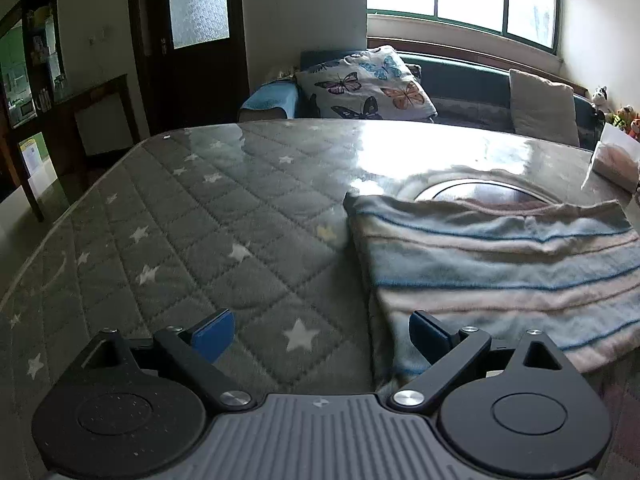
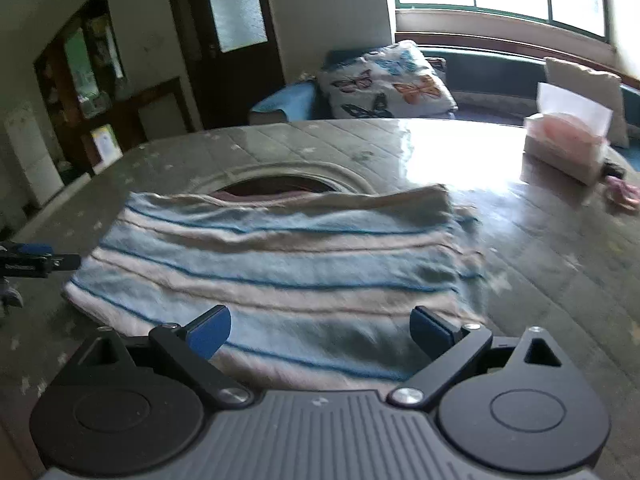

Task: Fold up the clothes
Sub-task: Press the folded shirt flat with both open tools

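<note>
So the striped garment (image 2: 272,264) is lying flat on the bench (image 1: 192,216), which has a quilted star-print cover under a glossy sheet. It looks like a tidy, roughly rectangular bundle with more than one layer, and a darker pinkish bit peeks out along its far edge. That shape fits either a fold already made or a piece laid out ready for more folding, and I can't tell which from this.

Its long axis runs left to right across the bench, the same way as the blue stripes, with the short sides facing the bench's left and right ends. It sits toward the near edge, about midway along, well apart from the tissue box (image 2: 568,148) at the far right corner.

The left tongs (image 1: 322,334) are spread wide with nothing in them, hovering at the garment's left edge, one blue pad over bare cover and the other over cloth. The right tongs (image 2: 320,330) are just as wide and hold nothing, sitting over the near edge of the cloth. My guess is that one at each end is how you'd keep a floppy piece square.
</note>
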`<action>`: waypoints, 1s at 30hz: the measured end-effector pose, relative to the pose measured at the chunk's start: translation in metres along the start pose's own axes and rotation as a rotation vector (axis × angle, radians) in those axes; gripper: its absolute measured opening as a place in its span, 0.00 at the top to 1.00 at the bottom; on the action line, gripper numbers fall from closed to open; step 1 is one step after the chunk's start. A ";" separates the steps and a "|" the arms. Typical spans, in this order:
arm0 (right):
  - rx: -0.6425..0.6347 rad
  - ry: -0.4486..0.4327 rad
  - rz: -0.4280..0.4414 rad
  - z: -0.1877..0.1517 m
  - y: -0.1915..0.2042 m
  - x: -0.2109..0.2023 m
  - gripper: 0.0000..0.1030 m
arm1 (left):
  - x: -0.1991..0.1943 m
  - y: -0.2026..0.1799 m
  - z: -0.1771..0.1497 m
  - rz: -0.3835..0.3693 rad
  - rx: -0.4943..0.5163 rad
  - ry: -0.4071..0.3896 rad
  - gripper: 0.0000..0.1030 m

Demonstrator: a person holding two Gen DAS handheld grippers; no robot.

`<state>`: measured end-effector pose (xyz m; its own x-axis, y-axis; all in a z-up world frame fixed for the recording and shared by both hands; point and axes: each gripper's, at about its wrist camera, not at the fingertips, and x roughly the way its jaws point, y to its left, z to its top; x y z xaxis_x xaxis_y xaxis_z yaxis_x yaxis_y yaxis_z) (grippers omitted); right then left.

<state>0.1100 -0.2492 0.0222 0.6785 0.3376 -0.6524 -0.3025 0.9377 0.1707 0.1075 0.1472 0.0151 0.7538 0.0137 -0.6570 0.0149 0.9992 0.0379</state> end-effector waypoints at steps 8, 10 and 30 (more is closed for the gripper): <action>0.050 0.041 0.000 -0.002 -0.018 0.012 0.05 | 0.011 0.009 0.020 0.041 -0.011 -0.003 0.04; 0.035 0.029 -0.003 0.006 -0.018 0.011 0.05 | 0.018 0.006 0.028 0.045 -0.010 -0.010 0.04; 0.040 0.004 -0.013 0.054 -0.046 0.063 0.05 | 0.095 -0.003 0.064 0.110 0.018 0.036 0.03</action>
<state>0.2033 -0.2667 0.0133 0.6795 0.3250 -0.6578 -0.2662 0.9447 0.1917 0.2208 0.1428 0.0007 0.7272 0.1253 -0.6749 -0.0546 0.9906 0.1252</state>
